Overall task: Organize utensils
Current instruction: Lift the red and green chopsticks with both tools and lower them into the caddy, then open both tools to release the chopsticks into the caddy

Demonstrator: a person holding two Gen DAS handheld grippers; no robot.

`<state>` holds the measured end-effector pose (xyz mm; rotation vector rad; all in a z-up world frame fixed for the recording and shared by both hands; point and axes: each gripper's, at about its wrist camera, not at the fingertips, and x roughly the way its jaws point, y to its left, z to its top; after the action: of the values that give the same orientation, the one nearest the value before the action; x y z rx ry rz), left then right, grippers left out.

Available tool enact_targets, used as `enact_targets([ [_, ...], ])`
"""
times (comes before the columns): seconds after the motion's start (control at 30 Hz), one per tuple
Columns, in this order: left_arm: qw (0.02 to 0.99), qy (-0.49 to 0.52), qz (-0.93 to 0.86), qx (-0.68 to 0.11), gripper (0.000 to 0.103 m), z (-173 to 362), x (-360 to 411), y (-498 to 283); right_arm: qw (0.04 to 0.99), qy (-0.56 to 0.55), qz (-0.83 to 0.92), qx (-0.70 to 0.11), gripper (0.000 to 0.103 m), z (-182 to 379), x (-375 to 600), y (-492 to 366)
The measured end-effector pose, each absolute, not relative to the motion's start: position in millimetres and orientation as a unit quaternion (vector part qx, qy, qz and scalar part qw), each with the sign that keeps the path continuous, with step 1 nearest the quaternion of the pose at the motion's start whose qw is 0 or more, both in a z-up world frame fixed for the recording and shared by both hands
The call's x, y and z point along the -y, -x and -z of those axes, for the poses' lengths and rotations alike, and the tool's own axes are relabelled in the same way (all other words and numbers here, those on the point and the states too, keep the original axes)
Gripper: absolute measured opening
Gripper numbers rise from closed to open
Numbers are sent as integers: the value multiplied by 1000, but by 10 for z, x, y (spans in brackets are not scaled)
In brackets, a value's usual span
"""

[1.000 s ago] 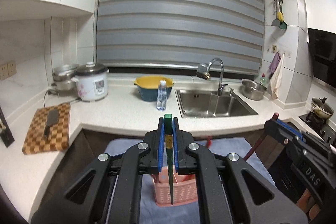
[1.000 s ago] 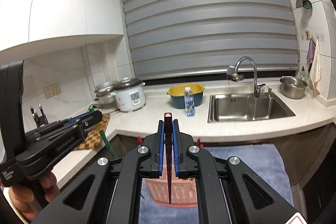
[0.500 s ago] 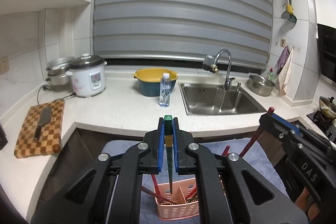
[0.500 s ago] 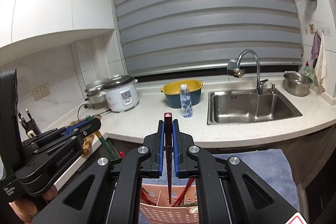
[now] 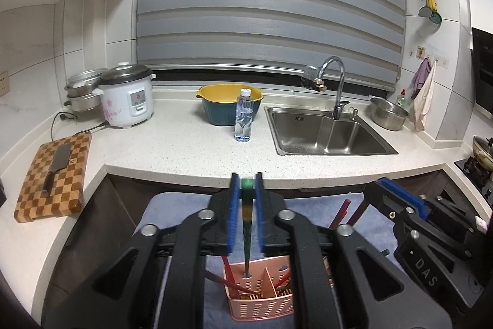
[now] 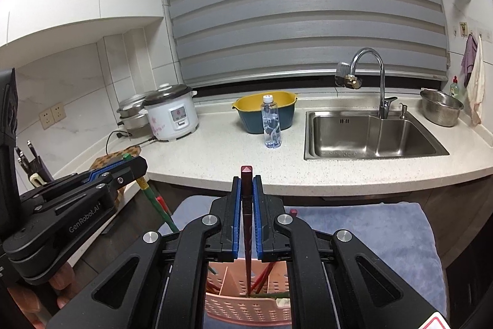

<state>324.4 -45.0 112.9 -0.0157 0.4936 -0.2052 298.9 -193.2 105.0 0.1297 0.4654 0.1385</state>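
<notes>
Both tools are letting go: the left tool is opening off the green chopstick, the right tool off the dark red chopstick, tips already dipping into the pink basket. Several are sitting inside; drops nearly done.

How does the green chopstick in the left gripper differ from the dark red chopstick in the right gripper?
Colour: the green chopstick has a yellow band; the dark red chopstick is plain maroon.
Compartment: the green one's tip enters the left part of the pink basket; where the red one's tip goes I cannot tell.
Shared: both stand nearly upright, tips down, between opening jaws of the left gripper and right gripper.
</notes>
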Motion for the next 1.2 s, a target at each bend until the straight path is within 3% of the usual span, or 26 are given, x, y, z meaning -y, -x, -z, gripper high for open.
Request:
enact_targets([
  [0.07,966,10,95,-242,41,-1110,450,-3221,971,-63,-60,-224,43,-1039,1940,-2952],
  [0.1,967,10,91,-238,45,-1099,448,-3197,972,-66,-59,-220,46,-1042,1947,-2928],
  [0.6,966,-7,93,-240,54,-1061,526,-2904,971,-65,-54,-223,54,-988,2012,-2579],
  [1.03,965,-11,93,-246,57,-989,530,-2631,968,-57,-41,-239,62,-874,2023,-2232],
  [1.2,964,-15,87,-250,68,-910,503,-2474,967,-43,-30,-249,68,-821,2035,-2063],
])
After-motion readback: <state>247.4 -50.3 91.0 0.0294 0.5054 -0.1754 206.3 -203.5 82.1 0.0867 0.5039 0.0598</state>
